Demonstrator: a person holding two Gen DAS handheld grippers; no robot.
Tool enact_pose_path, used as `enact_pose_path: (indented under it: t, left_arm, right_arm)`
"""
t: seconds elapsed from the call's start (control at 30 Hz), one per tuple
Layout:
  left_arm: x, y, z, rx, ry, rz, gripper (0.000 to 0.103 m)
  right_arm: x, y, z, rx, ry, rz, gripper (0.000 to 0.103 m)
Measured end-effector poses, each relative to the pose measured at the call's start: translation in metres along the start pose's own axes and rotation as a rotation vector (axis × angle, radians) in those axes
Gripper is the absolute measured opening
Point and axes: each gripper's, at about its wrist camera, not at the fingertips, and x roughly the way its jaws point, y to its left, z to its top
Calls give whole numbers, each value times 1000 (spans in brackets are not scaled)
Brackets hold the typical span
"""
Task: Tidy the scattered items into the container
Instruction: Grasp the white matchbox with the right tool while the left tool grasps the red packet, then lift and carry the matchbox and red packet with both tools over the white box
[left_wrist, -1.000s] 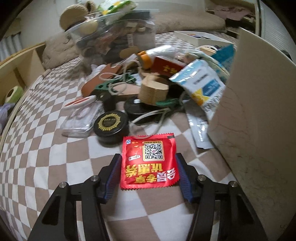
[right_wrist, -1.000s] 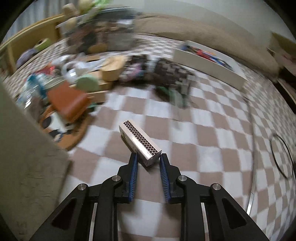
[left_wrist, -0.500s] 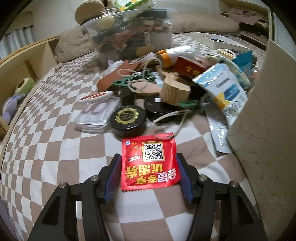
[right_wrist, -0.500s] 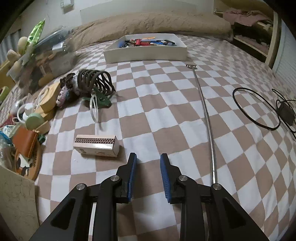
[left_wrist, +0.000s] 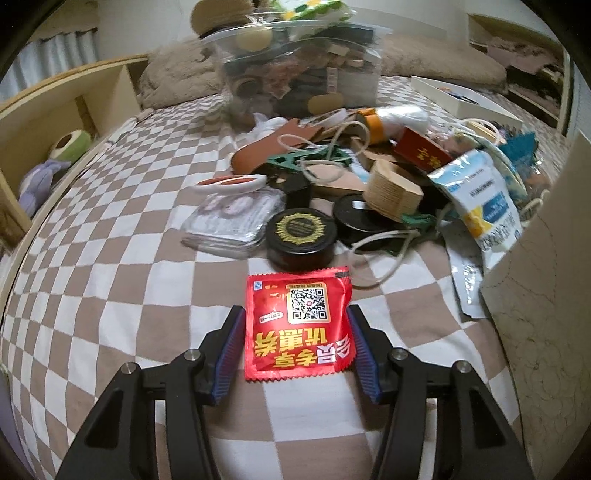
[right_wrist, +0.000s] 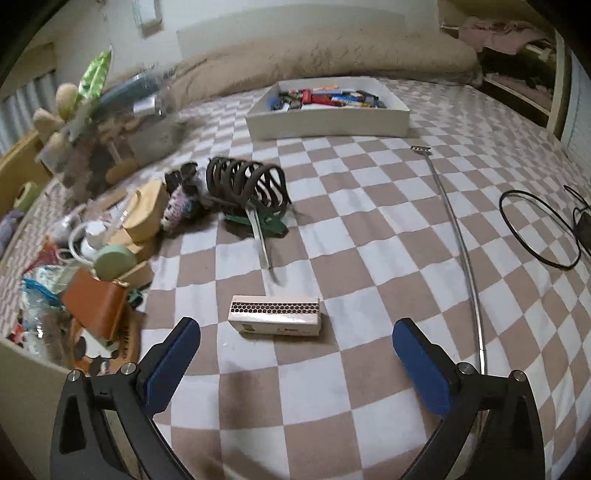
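The left gripper (left_wrist: 297, 347) clamps a red sachet (left_wrist: 298, 325) printed with a QR code and yellow Chinese characters. The right gripper (right_wrist: 295, 350), jaws just opened wide, stands over a matchbox (right_wrist: 275, 320) on the checkered sheet (right_wrist: 369, 240).

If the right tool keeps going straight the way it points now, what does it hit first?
Probably the matchbox, lying flat on the checkered bedspread just ahead of the open right tool, slightly left of its midline. Depth is unclear.
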Motion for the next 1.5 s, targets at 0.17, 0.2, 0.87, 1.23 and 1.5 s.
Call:
enact_pose_path:
  t: [0.17, 0.2, 0.87, 1.23, 1.5]
  left_arm:
    - [1, 5, 0, -25, 1, 5, 55]
    - [1, 6, 0, -30, 1, 10, 55]
    - [7, 15, -1, -72, 40, 45, 84]
    - [-3, 23, -1, -113, -6, 25, 48]
    - [-25, 24, 8, -108, -73, 95, 40]
  right_arm:
    - [9, 1, -5, -13, 26, -22, 103]
    - [10, -1, -4, -2, 31, -19, 103]
    - [12, 14, -8, -59, 45, 20, 57]
    - [-9, 15, -9, -56, -5, 38, 57]
    - [-42, 6, -11, -20, -93, 59, 57]
